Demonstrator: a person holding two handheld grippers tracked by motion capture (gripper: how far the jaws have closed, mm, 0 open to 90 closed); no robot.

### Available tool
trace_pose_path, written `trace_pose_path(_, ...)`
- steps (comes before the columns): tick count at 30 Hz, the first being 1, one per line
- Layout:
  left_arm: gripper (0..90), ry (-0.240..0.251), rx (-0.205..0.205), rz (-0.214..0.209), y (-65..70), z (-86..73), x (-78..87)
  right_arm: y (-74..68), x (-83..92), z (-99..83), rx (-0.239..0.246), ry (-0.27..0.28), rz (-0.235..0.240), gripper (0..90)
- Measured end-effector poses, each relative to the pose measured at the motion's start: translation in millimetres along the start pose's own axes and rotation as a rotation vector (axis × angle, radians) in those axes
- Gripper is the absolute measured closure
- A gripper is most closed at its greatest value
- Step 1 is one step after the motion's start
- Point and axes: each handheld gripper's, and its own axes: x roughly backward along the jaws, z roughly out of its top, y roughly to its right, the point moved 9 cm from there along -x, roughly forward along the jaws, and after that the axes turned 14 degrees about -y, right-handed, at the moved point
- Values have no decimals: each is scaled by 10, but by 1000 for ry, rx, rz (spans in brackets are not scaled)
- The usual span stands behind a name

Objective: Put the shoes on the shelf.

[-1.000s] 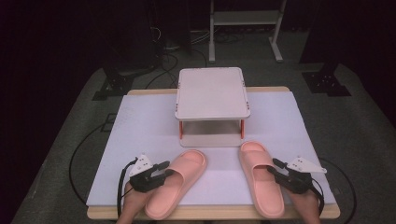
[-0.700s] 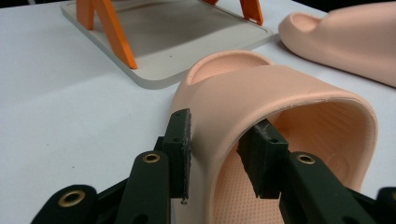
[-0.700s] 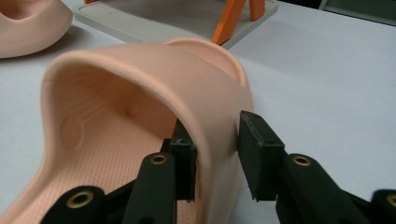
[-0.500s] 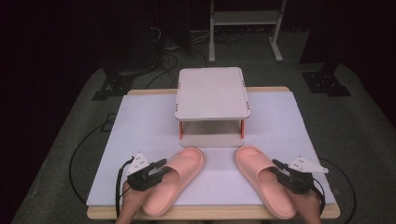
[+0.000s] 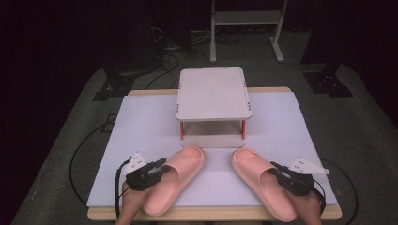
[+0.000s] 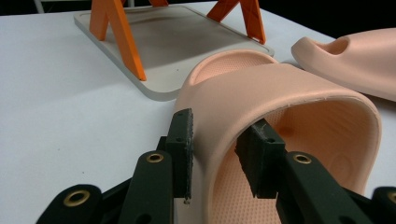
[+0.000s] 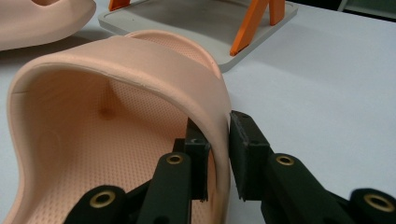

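Observation:
Two pink slippers lie on the white table, toes toward a small rack. The left slipper (image 5: 180, 166) has my left gripper (image 5: 157, 168) shut on the side of its strap. In the left gripper view, one pad (image 6: 184, 140) sits outside the strap of the left slipper (image 6: 289, 93) and the other inside, with my left gripper (image 6: 217, 135) clamping it. The right slipper (image 5: 256, 168) is held the same way by my right gripper (image 5: 281, 173). In the right gripper view, my right gripper (image 7: 218, 130) pinches the strap wall of the right slipper (image 7: 116, 60).
A two-tier grey rack (image 5: 213, 91) with orange legs stands at the table's middle back, its lower shelf (image 5: 211, 139) just beyond the toes. The white sheet (image 5: 141, 126) has free room on both sides. Cables and stands lie on the dark floor behind.
The right slipper has swung its toe to the left, toward the middle. The left slipper has slid slightly forward toward the rack. Both grippers stay shut on the straps.

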Motion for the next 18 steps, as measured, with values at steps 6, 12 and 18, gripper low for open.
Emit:
trace_pose_path(6,665,16,10,-17,23,30,26,-11,43,27,-12,16,14,789)
trace_pose_path(12,671,32,12,-32,53,75,47,-35,73,60,-24,24,29,798)
trace_pose_path(18,671,39,10,-39,72,104,50,-55,93,90,-24,32,36,804)
